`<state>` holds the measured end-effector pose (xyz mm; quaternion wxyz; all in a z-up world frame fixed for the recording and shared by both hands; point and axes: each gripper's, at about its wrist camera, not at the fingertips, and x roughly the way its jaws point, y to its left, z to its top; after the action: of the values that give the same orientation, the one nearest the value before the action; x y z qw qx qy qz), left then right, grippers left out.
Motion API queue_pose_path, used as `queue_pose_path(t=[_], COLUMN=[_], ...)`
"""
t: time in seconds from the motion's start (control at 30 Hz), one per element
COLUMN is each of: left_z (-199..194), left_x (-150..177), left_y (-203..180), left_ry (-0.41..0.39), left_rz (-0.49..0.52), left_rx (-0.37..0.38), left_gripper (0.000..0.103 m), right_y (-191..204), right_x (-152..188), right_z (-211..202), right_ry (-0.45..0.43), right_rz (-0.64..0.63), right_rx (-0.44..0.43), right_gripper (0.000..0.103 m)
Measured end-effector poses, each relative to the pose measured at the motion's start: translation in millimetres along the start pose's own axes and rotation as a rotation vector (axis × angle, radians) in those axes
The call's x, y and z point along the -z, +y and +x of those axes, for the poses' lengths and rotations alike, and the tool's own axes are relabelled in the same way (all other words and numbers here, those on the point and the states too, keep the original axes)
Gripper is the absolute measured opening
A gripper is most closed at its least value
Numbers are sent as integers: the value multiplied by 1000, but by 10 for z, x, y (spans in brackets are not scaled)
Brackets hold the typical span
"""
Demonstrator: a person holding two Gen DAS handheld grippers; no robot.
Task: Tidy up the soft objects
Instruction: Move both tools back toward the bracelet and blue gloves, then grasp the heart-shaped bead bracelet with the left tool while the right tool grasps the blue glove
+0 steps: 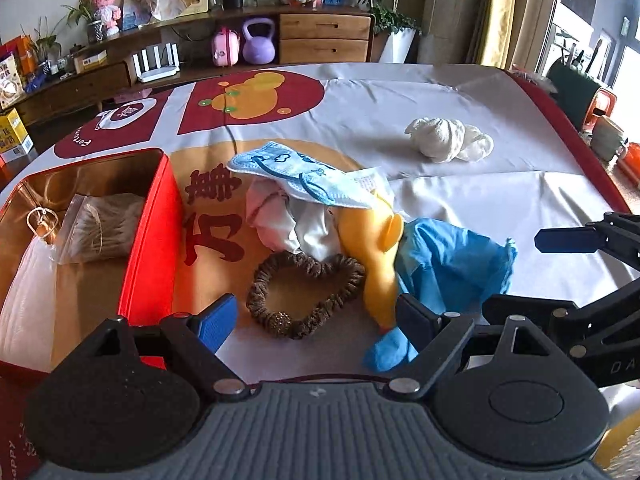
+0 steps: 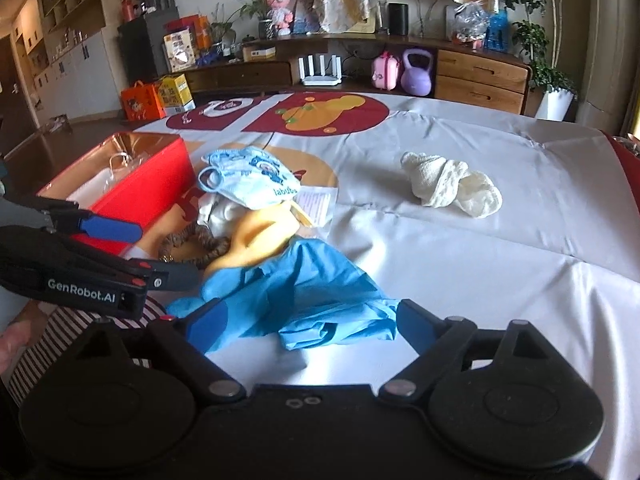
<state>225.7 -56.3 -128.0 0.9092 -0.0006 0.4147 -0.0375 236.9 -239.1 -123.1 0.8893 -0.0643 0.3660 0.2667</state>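
A pile lies on the table beside an open red box point(image 1: 152, 240): a brown scrunchie point(image 1: 304, 296), a yellow rubber glove point(image 1: 376, 248), a blue glove point(image 1: 452, 256), a white cloth point(image 1: 280, 216) and a light blue child's mask point(image 1: 296, 176) on top. A white rolled towel point(image 1: 448, 140) lies apart at the far right. My left gripper point(image 1: 316, 320) is open, its jaws either side of the scrunchie, holding nothing. My right gripper point(image 2: 308, 324) is open around the blue glove point(image 2: 304, 292). The box point(image 2: 136, 188) holds a bag of cotton swabs point(image 1: 100, 224).
The table wears a white and red printed cloth point(image 1: 400, 96). A wooden sideboard point(image 1: 324, 36) with a purple kettlebell point(image 1: 260, 40) stands behind. The right table edge is red point(image 1: 560, 120). My left gripper also shows at the left of the right wrist view point(image 2: 112, 232).
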Motion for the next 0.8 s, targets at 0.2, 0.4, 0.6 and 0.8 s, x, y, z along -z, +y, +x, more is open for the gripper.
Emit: queue_pose_path(t=[0.2, 0.4, 0.6, 0.8], left_z=[102, 159, 177, 209], left_x=[5, 1, 22, 49], left_y=[77, 91, 137, 241], left_ry=[2, -6, -17, -4], left_rz=[-23, -17, -38, -85], left_rx=[-12, -4, 35, 67], left_gripper=[82, 80, 69, 52], right_y=[-33, -54, -43, -28], right_x=[6, -9, -18, 9], right_z=[103, 227, 354, 403], right_ry=[16, 29, 47, 47], right_rz=[-5, -15, -22, -37], right_rx=[-4, 16, 25, 50], right_gripper=[88, 87, 81, 65])
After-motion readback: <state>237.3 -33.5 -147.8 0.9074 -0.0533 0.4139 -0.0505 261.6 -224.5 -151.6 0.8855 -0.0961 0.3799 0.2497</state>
